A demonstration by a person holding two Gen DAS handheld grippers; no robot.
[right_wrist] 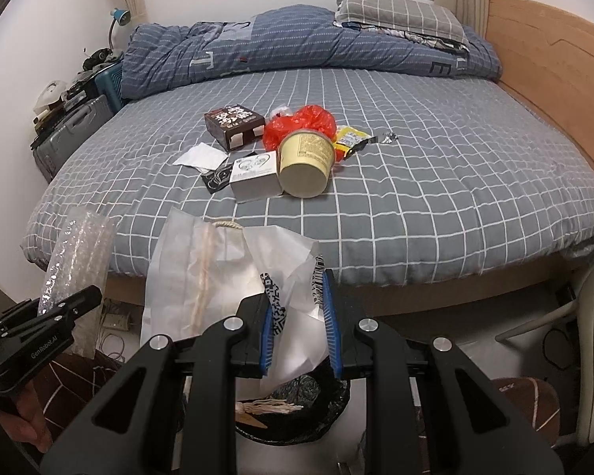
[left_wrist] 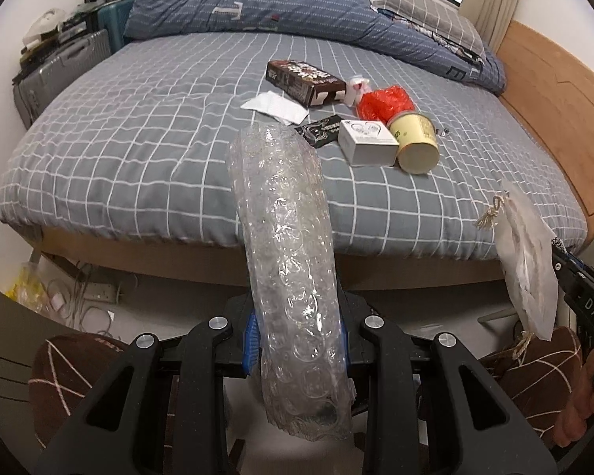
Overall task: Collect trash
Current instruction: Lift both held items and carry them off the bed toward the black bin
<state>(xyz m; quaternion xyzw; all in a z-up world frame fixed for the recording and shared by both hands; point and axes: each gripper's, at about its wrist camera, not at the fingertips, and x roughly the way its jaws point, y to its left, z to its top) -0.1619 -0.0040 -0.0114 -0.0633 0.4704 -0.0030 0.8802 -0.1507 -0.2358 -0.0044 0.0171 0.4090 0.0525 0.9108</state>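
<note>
My left gripper (left_wrist: 297, 340) is shut on a roll of clear bubble wrap (left_wrist: 285, 217) that sticks up in front of the bed. My right gripper (right_wrist: 299, 316) is shut on a crumpled white paper bag (right_wrist: 202, 269) with rope handles, held over a black-lined trash bin (right_wrist: 309, 399). On the grey checked bed (right_wrist: 435, 206) lie a brown box (right_wrist: 233, 122), a red plastic bag (right_wrist: 301, 122), a yellow paper cup (right_wrist: 305, 162) on its side, a small white box (right_wrist: 255, 176), a white paper (right_wrist: 200, 157), a black wrapper (right_wrist: 214, 178) and a yellow wrapper (right_wrist: 350, 140).
A folded blue duvet (right_wrist: 297, 43) and a pillow (right_wrist: 396, 6) lie at the bed's far end, with a wooden headboard (right_wrist: 554, 47) on the right. Suitcases (right_wrist: 71, 126) stand at the left. A power strip and cables (left_wrist: 99, 291) lie on the floor. Brown slippers (left_wrist: 63, 376) show below.
</note>
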